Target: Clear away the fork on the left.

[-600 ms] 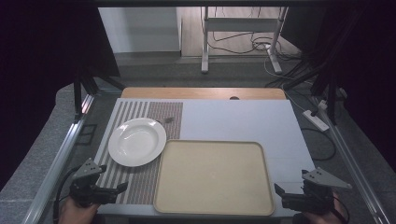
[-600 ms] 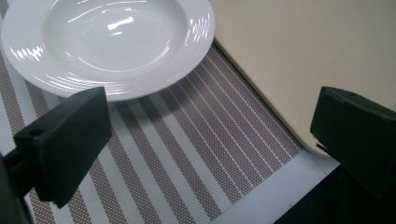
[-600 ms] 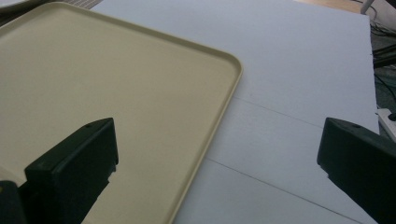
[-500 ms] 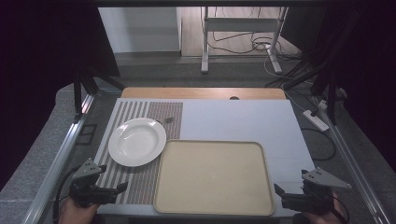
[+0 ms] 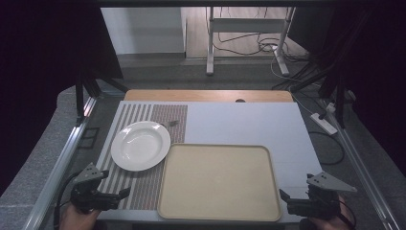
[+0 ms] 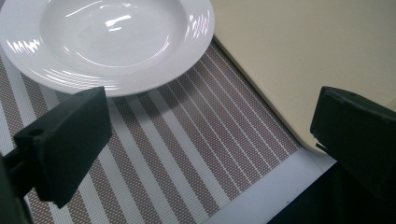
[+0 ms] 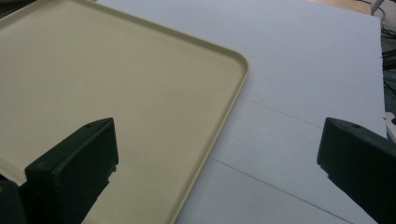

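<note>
Two grippers wait at the near edge of the table, both with jaws wide apart and empty.

The left gripper (image 5: 98, 197) is over the striped placemat (image 5: 143, 184), near the white plate (image 5: 140, 145). The right gripper (image 5: 306, 205) is just beside the right edge of the beige tray (image 5: 218, 181), which lies empty beside the plate.

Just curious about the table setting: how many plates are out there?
1. A white plate sits on the striped placemat, left of the beige tray. Nothing looks hidden.
</note>
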### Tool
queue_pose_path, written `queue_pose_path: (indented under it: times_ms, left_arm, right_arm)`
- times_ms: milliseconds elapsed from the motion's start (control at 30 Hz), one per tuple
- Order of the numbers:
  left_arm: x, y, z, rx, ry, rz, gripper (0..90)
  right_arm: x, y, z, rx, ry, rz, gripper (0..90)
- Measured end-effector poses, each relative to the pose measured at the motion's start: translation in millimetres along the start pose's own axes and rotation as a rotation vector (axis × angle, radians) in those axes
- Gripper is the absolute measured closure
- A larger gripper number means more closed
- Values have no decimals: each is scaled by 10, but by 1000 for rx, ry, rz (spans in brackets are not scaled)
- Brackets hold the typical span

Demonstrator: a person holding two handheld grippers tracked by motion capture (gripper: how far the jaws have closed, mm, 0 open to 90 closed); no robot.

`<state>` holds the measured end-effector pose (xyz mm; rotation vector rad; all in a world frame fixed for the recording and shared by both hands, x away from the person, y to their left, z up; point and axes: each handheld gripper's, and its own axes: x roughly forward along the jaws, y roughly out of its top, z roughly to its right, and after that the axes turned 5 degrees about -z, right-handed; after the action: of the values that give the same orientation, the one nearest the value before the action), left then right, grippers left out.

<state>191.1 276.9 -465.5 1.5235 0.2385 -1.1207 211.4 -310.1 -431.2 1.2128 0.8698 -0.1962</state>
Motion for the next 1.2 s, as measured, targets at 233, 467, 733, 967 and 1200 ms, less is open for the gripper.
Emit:
queue_pose_path:
  times_ms: [233, 467, 733, 967, 1200]
  left_arm:
    - [29, 34, 11, -20, -13, -33, 0]
    - [89, 158, 20, 3, -46, -29, 0]
    - [241, 263, -38, 24, -32, -31, 0]
    - [331, 308, -73, 33, -42, -52, 0]
    - [444, 406, -155, 26, -34, -73, 0]
  right_arm:
    - [9, 3, -9, -10, -5, -9, 0]
    - [19, 6, -21, -21, -8, -18, 0]
    - [21, 5, -27, -25, -8, -22, 0]
    - [26, 6, -32, -31, -11, -26, 0]
    - [32, 8, -35, -36, -10, -32, 0]
